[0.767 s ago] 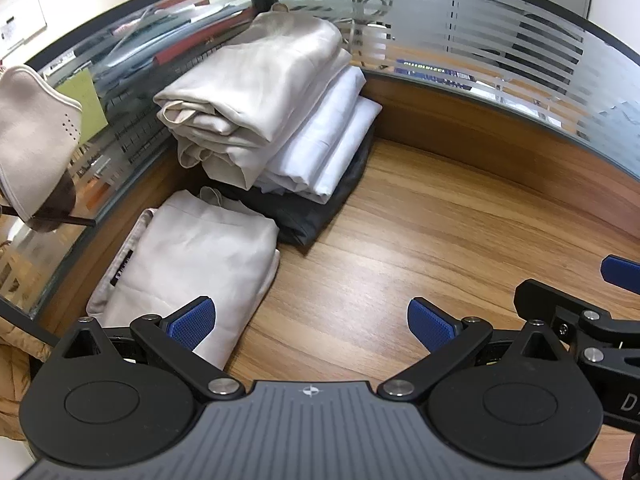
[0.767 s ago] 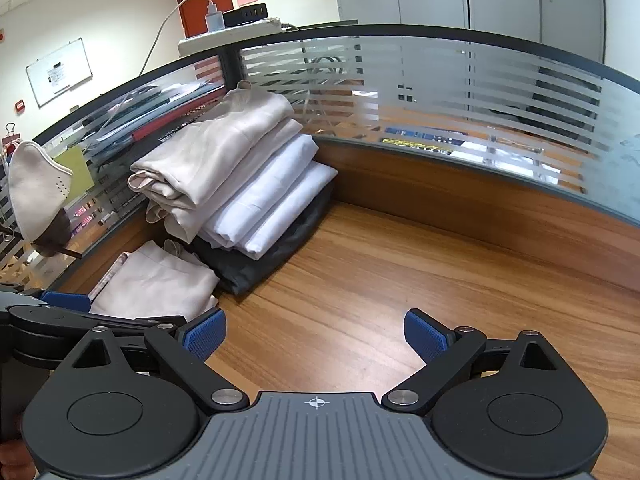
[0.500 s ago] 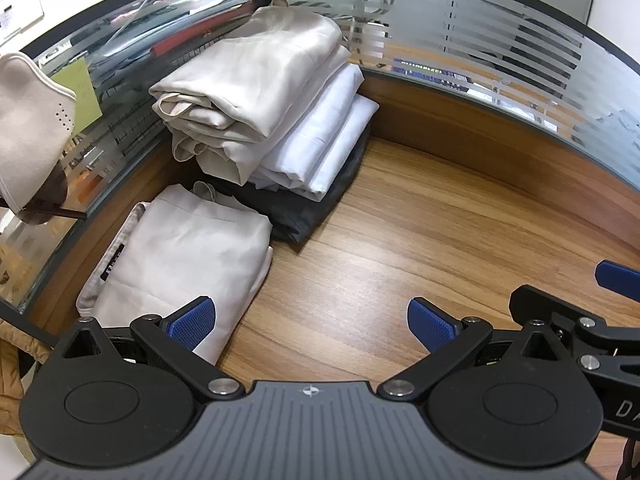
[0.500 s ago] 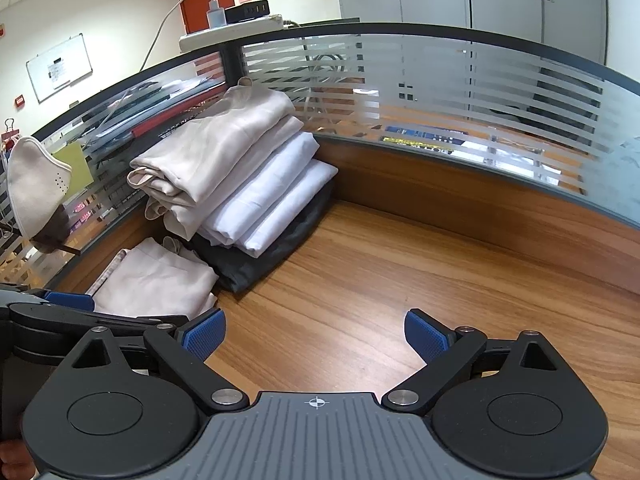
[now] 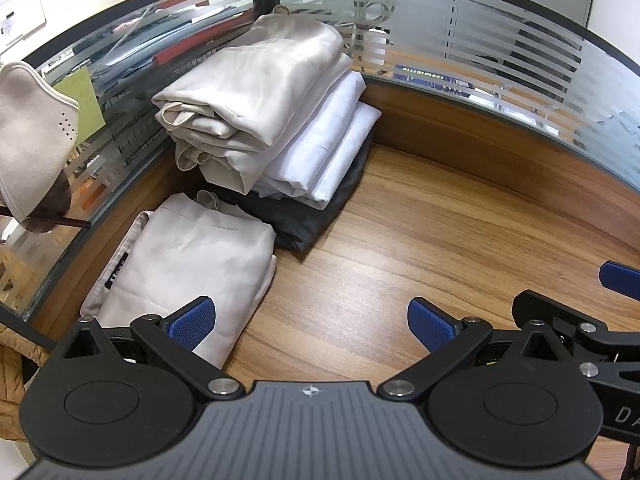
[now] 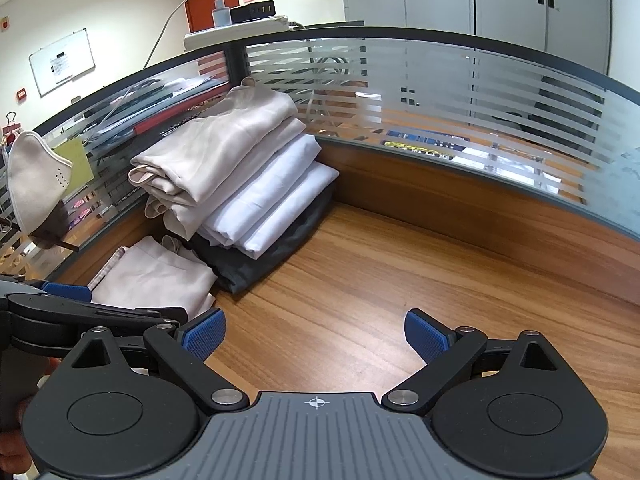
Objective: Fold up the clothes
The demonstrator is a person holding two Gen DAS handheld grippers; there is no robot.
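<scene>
Two piles of folded clothes lie on the desk [image 5: 440,232]: a tall stack [image 5: 272,120] in the corner and one single beige garment [image 5: 188,260] beside it. The stack shows about five pieces: two beige on top, two white [image 5: 320,152] under them, and one dark garment [image 5: 304,216] at the bottom. One cap [image 5: 28,140] hangs at the glass partition [image 5: 500,48], and two grippers show, each with two blue pads.

Folded clothes [image 5: 260,128] beside wide-apart jaws
</scene>
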